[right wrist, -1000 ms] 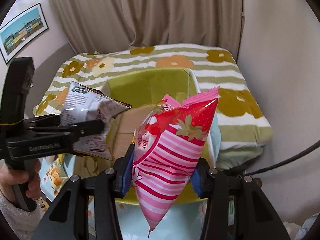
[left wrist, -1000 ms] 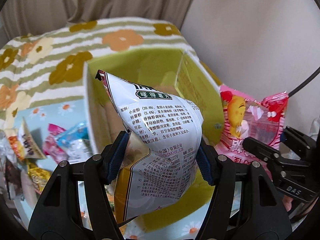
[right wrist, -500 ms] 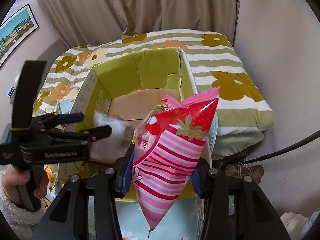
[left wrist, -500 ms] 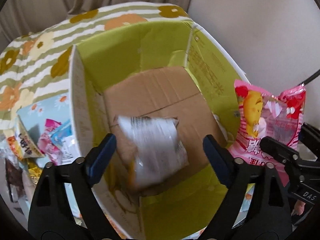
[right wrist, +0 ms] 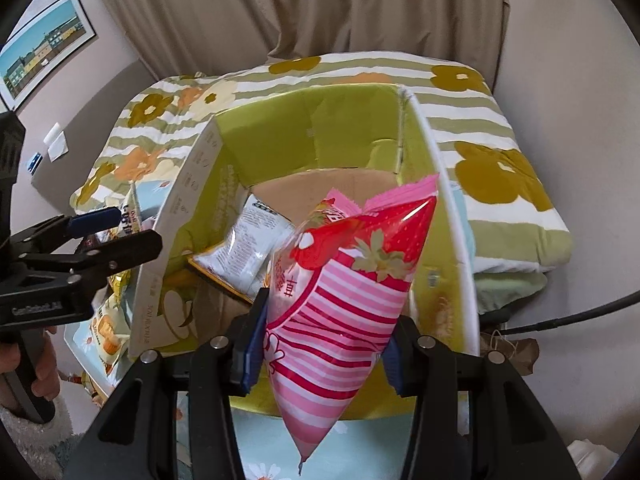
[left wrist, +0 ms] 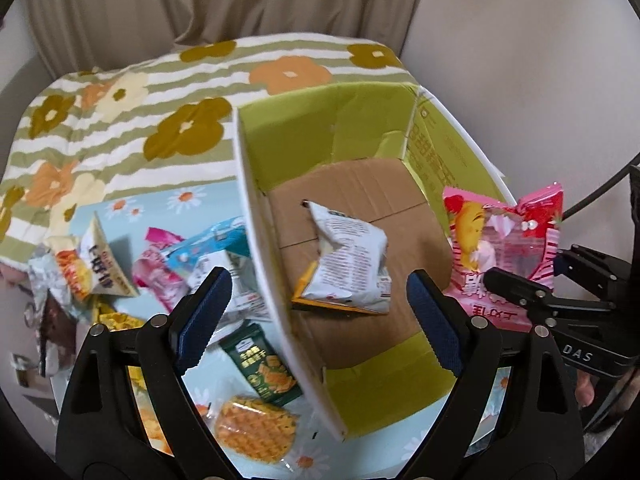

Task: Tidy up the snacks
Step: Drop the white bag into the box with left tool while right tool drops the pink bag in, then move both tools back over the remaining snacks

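A bed (left wrist: pixel 120 132) with a striped, flowered cover fills the scene. An open box (left wrist: pixel 256 240) with green inner walls and a brown cardboard floor stands on it, on a pale blue daisy-print sheet (left wrist: pixel 160 204).

To the left of the box, loose snacks (left wrist: pixel 120 264) lie scattered on that sheet, among them a dark green packet (left wrist: pixel 266 364) and a round golden waffle pack (left wrist: pixel 252 426) close to the box's left wall.

The pink bag (right wrist: pixel 344 300), striped with strawberries at its top, is held upright and clenched between the pads of the right claw (right wrist: pixel 320 336), above the near edge of the box. From the left wrist view it appears at the box's right wall (left wrist: pixel 504 252).

A white bag (left wrist: pixel 348 268) with printed text lies crumpled on the box floor, near the left wall, apart from both claws; the right wrist view shows it behind the pink bag (right wrist: pixel 244 256).

The left claw (left wrist: pixel 316 312) is released, its blue pads spread wide and holding nothing, straddling the left wall of the box above the white bag.
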`<action>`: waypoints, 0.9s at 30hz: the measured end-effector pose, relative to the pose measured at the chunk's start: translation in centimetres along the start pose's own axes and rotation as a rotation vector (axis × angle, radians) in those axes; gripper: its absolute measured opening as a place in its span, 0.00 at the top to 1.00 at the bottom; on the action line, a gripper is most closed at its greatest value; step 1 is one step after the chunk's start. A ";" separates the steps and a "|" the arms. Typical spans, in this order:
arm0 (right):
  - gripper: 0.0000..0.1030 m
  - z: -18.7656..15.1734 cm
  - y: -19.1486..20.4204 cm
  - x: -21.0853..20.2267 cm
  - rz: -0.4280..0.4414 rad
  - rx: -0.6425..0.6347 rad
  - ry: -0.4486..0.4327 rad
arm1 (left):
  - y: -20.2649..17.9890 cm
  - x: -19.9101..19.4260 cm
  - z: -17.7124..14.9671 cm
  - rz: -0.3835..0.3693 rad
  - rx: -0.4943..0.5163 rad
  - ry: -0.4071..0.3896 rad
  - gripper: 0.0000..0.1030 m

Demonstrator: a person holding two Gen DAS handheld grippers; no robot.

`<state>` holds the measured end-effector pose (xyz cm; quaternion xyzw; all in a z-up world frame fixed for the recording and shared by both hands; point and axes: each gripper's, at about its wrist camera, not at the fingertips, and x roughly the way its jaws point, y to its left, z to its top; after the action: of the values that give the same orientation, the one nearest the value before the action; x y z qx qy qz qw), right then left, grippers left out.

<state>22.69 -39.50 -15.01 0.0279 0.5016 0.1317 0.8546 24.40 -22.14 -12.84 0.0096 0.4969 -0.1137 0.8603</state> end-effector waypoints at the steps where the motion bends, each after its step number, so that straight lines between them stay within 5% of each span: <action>1: 0.56 0.0 0.1 0.1 0.000 -0.003 0.000 | 0.3 -0.3 -0.2 0.002 -0.006 -0.008 0.14; 4: 0.47 -0.2 0.3 0.4 0.022 0.002 -0.015 | 0.7 -0.8 -0.6 0.002 -0.019 -0.016 0.14; 7: 0.00 -0.4 0.4 0.4 0.027 0.022 -0.026 | 0.9 -1.2 -1.0 0.006 -0.029 -0.024 0.14; 14: 0.00 -2.0 1.1 -1.4 -0.004 -0.010 -0.077 | 1.1 -2.8 -2.5 0.030 -0.026 -0.058 0.14; 27: 0.00 -2.4 2.8 -6.1 0.089 -0.039 -0.166 | 1.0 -6.9 -5.3 0.062 -0.057 -0.111 0.14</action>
<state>17.25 -38.53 -10.45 0.0441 0.4248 0.1766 0.8868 16.74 -19.19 -9.72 -0.0060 0.4512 -0.0731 0.8894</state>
